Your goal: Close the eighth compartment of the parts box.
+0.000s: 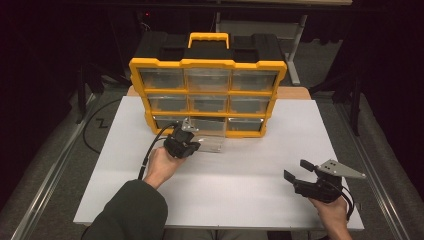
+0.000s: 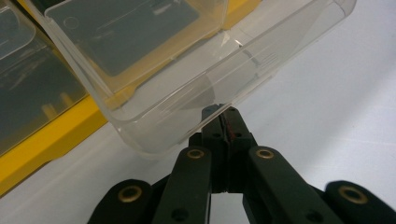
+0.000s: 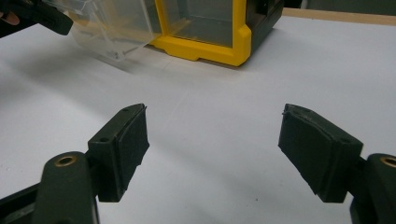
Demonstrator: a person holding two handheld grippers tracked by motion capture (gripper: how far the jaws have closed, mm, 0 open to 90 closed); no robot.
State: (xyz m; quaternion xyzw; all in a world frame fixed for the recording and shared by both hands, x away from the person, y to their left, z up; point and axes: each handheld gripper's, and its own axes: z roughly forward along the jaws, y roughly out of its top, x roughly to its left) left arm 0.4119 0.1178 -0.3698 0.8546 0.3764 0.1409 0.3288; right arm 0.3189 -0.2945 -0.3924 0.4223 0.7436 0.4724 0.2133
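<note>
Nearest the person, toward the right front corner of the desk, the right gripper is hovering over bare white board with its jaws standing wide apart and nothing between them. Farther in, left of the middle, the left gripper is pinching the front lip of a clear drawer, its jaws pressed together on that thin edge. The drawer is sticking well out of the bottom row of the yellow cabinet, its front end dipping toward the desk and its back end seemingly not yet free of the slot; it looks empty.

By my reading, the pull is most of the way done; what is left is drawing the drawer fully free and setting it down.

Counted: two grippers, one cabinet at the far edge of the desk, nine drawers in three rows of three, one of them being pulled out.
</note>
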